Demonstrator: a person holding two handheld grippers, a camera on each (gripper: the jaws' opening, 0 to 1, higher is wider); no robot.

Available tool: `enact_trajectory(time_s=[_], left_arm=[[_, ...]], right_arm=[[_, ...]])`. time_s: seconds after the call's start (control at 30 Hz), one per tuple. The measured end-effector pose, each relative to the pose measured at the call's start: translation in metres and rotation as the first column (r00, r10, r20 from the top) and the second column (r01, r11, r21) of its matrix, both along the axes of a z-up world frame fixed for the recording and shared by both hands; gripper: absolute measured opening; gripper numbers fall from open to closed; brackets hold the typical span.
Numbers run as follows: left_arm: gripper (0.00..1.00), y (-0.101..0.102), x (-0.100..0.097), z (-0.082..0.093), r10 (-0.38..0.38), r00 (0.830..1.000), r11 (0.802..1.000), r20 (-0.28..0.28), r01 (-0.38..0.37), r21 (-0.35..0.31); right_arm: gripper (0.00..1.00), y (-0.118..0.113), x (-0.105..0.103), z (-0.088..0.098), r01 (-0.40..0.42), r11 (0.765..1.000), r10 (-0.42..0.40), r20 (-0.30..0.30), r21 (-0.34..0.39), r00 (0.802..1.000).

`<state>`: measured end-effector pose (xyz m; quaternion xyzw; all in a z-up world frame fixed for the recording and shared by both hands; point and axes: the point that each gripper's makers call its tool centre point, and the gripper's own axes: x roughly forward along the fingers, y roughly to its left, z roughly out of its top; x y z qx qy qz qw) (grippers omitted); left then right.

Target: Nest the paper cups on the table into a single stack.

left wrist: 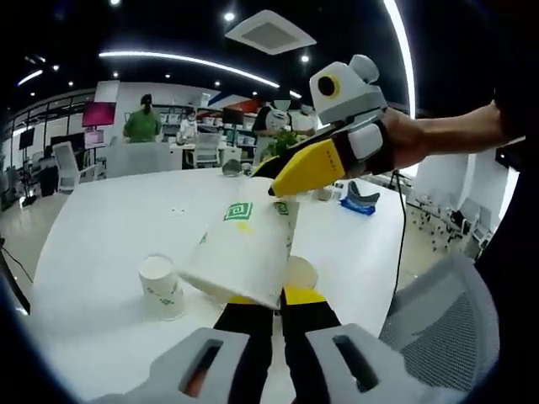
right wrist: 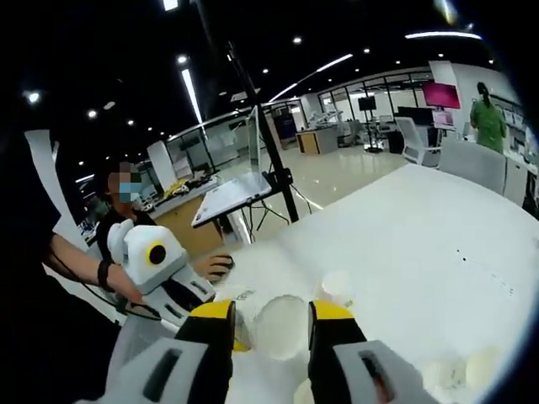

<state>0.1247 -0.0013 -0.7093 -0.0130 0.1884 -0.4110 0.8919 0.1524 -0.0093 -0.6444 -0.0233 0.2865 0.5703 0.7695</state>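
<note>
My left gripper is shut on the lower end of a white paper cup with a green logo, held tilted above the table. My right gripper reaches in from the upper right, its yellow jaws at that cup's mouth. In the right gripper view the cup's round mouth sits between my right gripper's spread jaws, with a small gap on the left side. One more cup stands upright on the table to the left, and another cup peeks out behind the held one.
Further cups lie at the table's near right, and another one is past the jaws. A grey mesh chair stands by the table edge. A blue object rests far right. People stand in the office behind.
</note>
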Motion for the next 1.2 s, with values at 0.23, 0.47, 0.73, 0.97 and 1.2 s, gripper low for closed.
enact_trajectory(time_s=[0.23,0.47,0.73,0.97,1.2], left_arm=[[0.0,0.001,0.001,0.001,0.005,1.0,1.0,0.001,-0.005,0.002],[0.0,0.0,-0.007,0.001,-0.014,1.0,0.999,0.006,0.014,0.035],[0.0,-0.001,-0.01,0.004,-0.005,1.0,0.999,0.006,0.005,0.039],[0.0,-0.003,-0.006,0.011,-0.006,1.0,0.999,0.023,0.005,0.043],[0.0,-0.003,-0.005,0.017,-0.032,0.999,0.997,0.029,0.029,0.076]], right_arm=[[0.16,-0.004,-0.006,-0.01,0.002,1.0,-0.003,-0.036,-0.004,0.999],[0.17,-0.005,-0.01,-0.019,0.015,1.0,-0.015,-0.071,0.003,0.997],[0.17,-0.003,-0.014,-0.026,0.037,0.999,-0.034,-0.12,0.027,0.992],[0.19,0.003,-0.023,-0.029,0.05,0.998,-0.043,-0.147,0.046,0.988],[0.16,-0.003,-0.025,-0.026,0.071,0.996,-0.064,-0.141,0.051,0.988]])
